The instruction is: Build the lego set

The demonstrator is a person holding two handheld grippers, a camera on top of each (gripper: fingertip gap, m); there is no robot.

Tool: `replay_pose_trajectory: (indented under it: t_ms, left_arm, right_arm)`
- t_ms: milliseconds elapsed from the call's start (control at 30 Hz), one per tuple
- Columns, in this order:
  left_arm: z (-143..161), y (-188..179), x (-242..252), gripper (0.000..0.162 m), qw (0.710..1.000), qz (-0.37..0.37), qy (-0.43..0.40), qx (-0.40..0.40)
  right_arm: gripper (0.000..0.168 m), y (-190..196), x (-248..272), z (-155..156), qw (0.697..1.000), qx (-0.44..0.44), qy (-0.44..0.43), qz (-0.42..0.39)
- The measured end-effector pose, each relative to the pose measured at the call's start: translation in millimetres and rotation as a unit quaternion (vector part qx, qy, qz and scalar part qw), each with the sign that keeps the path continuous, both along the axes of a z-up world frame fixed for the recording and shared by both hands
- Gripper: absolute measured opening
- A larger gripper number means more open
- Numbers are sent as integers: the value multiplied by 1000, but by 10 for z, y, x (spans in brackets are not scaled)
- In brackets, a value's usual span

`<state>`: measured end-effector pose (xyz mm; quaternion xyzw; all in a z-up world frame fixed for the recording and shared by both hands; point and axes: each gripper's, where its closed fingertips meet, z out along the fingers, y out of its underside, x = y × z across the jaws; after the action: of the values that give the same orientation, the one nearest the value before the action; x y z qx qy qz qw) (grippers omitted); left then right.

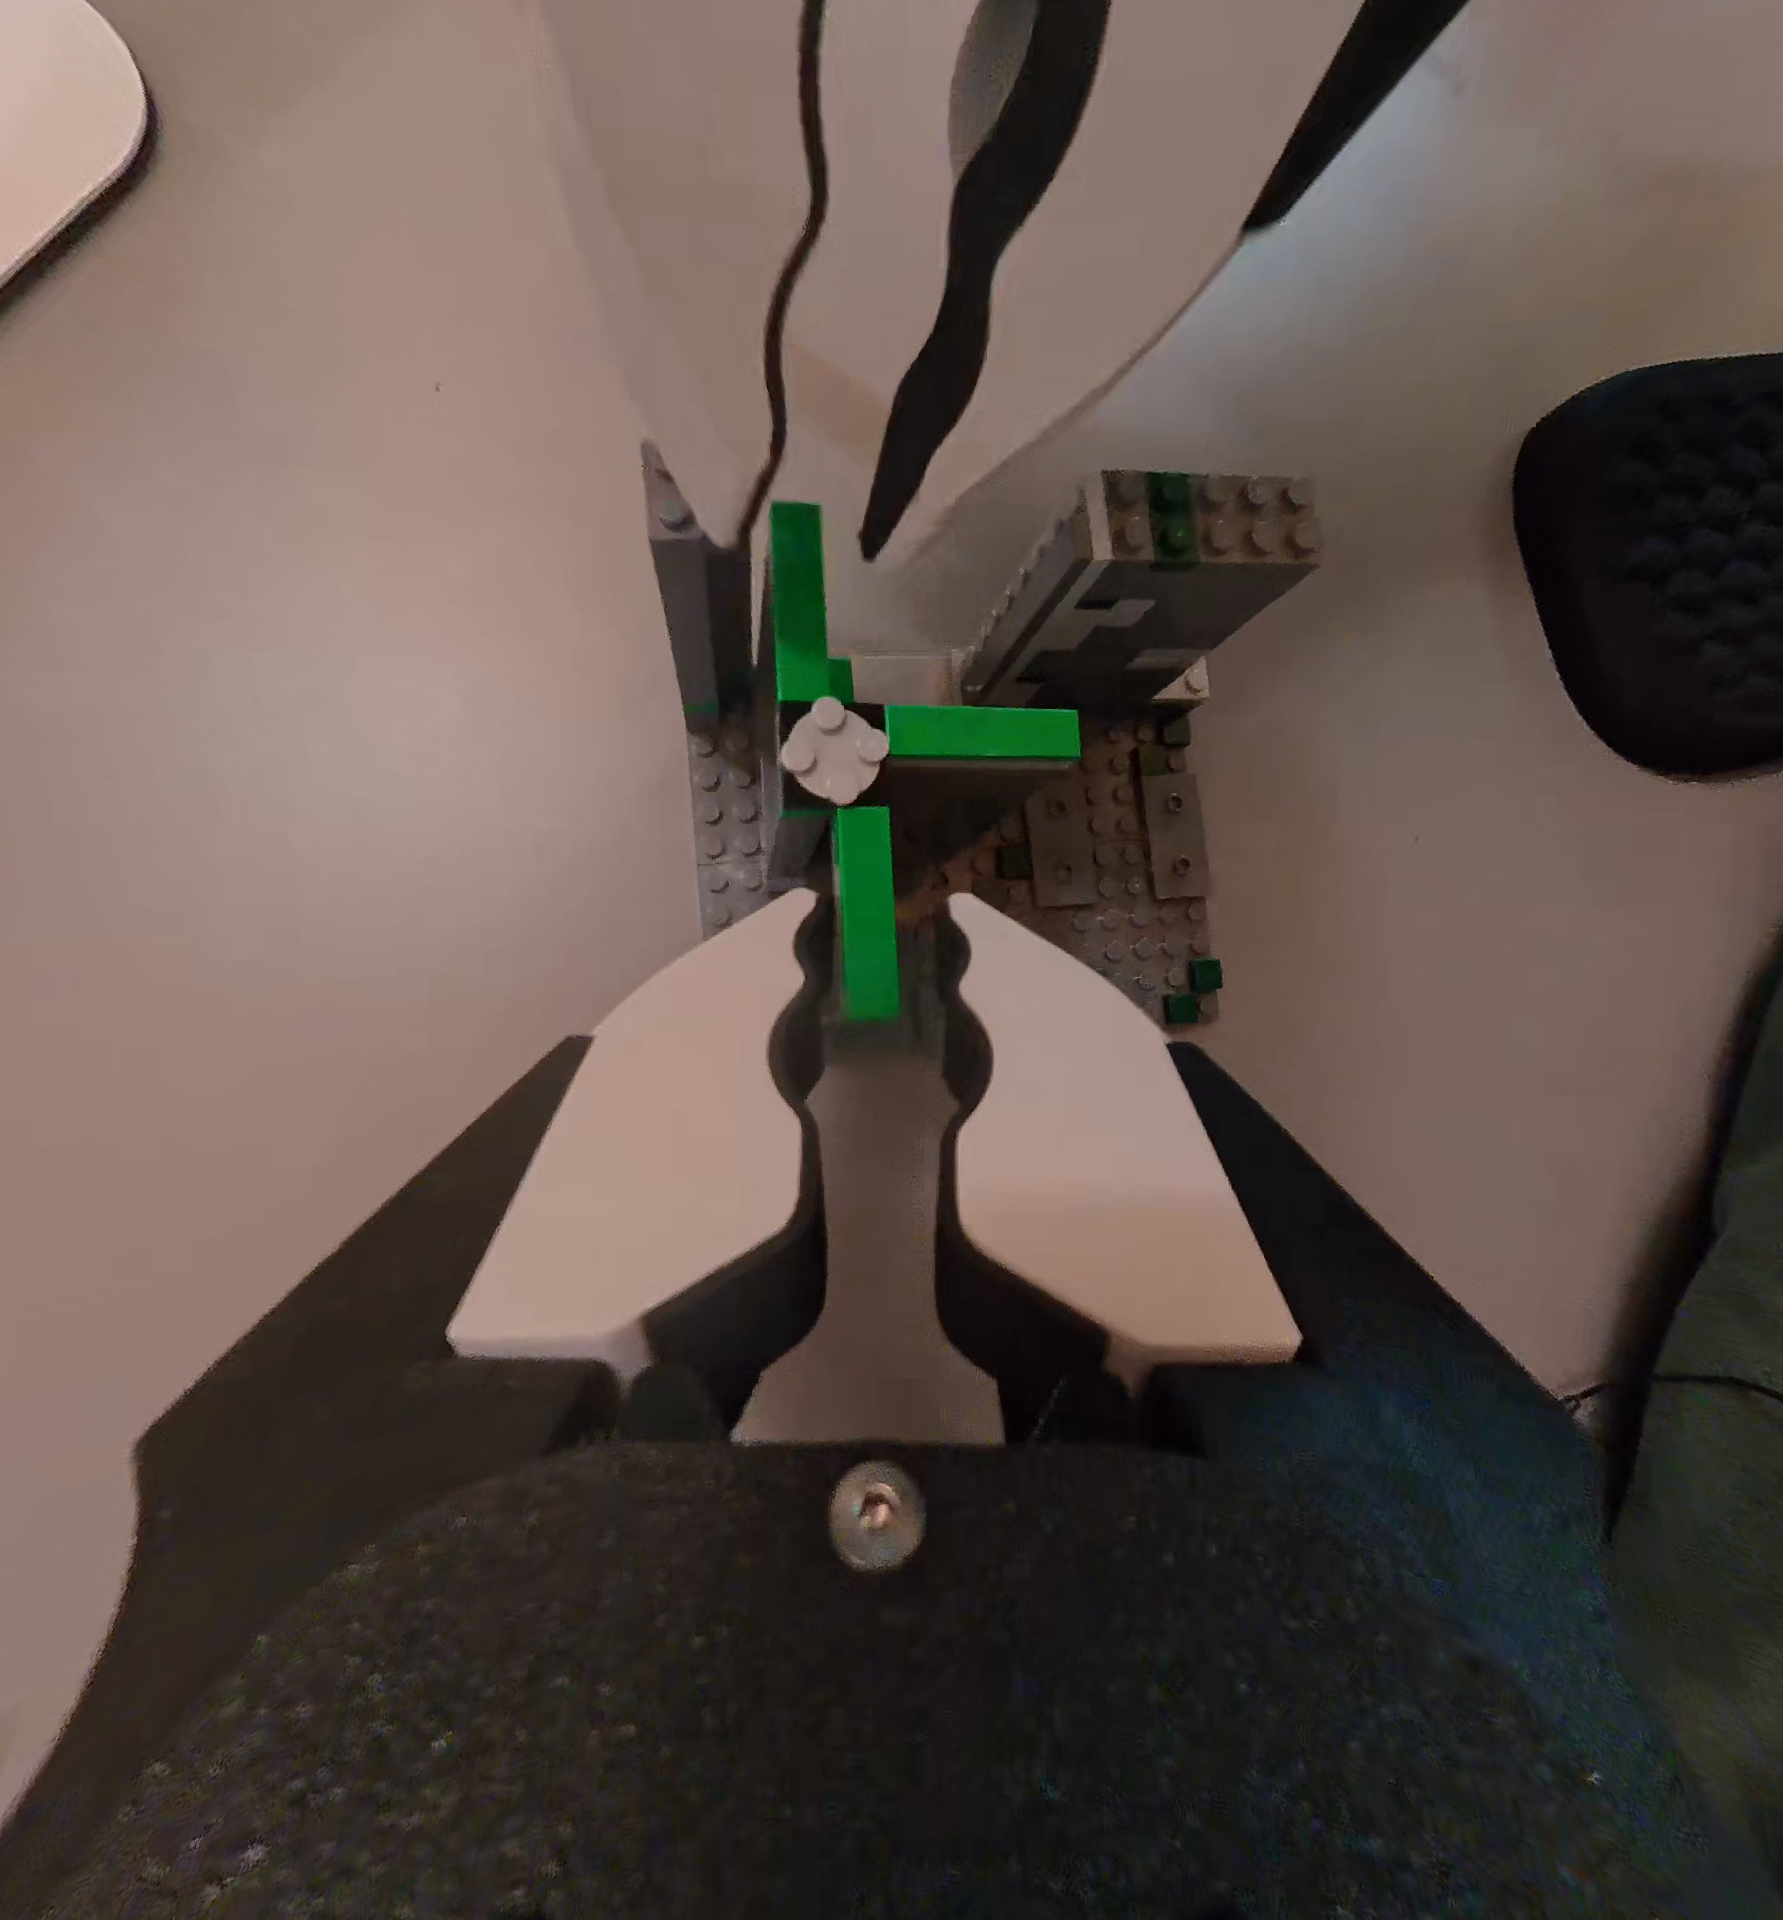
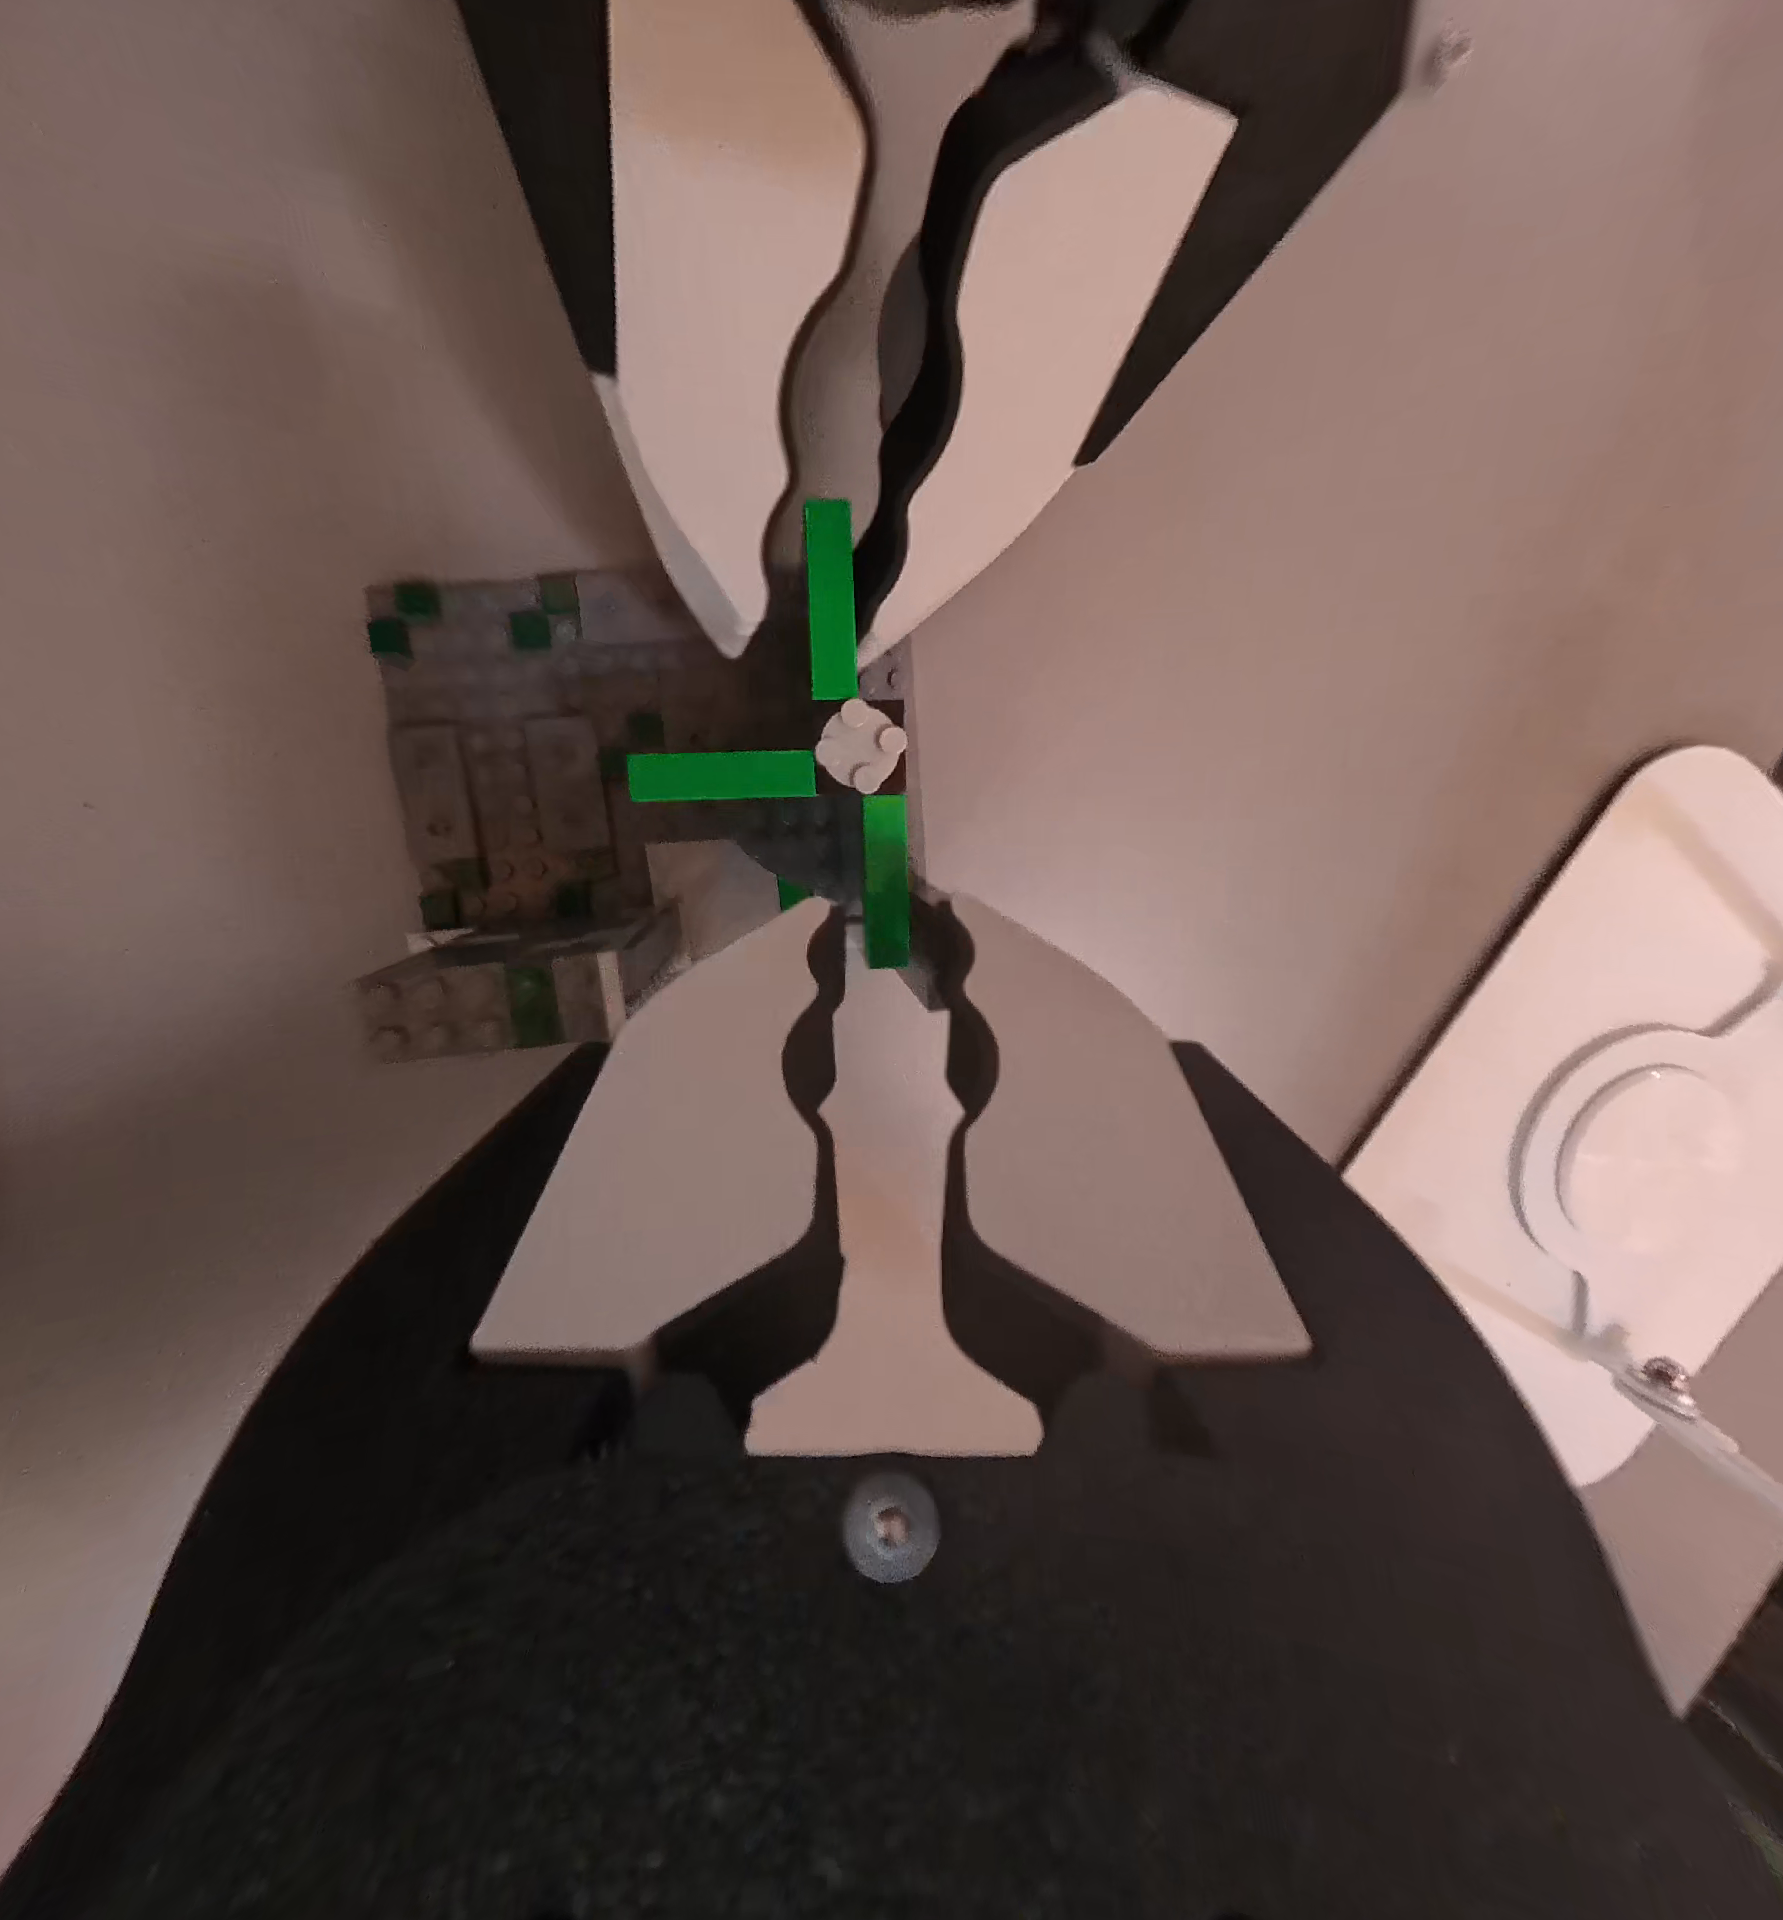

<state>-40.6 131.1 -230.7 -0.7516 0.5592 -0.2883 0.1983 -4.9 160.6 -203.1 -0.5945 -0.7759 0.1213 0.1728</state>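
A grey lego model [image 1: 1126, 862] stands on the pale table, with walls that meet under a light grey round stud piece [image 1: 833, 750]. Three bright green tiles cap the walls like a pinwheel. My left gripper [image 1: 871, 914] is closed around the near wall with its green tile [image 1: 868, 914]. My right gripper [image 1: 804, 545] comes in from the far side and is closed around the opposite green-topped wall [image 1: 799, 592]. In the right wrist view the right gripper [image 2: 892, 904] holds the near green tile's wall [image 2: 885, 883]. The left gripper [image 2: 809, 649] faces it beyond the round piece [image 2: 861, 758].
A studded grey block [image 1: 1157, 582] lies on the model's baseplate, also in the right wrist view [image 2: 482, 997]. A black mesh object [image 1: 1697, 561] and green cloth [image 1: 1749, 1247] are at the right. White trays sit at the edges [image 1: 14, 156] [image 2: 1593, 1091]. The grippers' ends are close to 6 cm from one another.
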Motion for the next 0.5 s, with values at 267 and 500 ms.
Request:
replay_pose_trajectory:
  t_ms: [267, 500]
  left_arm:
    - [50, 20, -269, 36, 999, -29, 5, 42]
    - [-375, 73, -287, 48, 995, -74, 15, 59]
  right_arm:
    - [51, -386, 260, 369, 982, 6, 107, -155]
    - [65, -731, 319, -224, 875, -36, 203, -438]
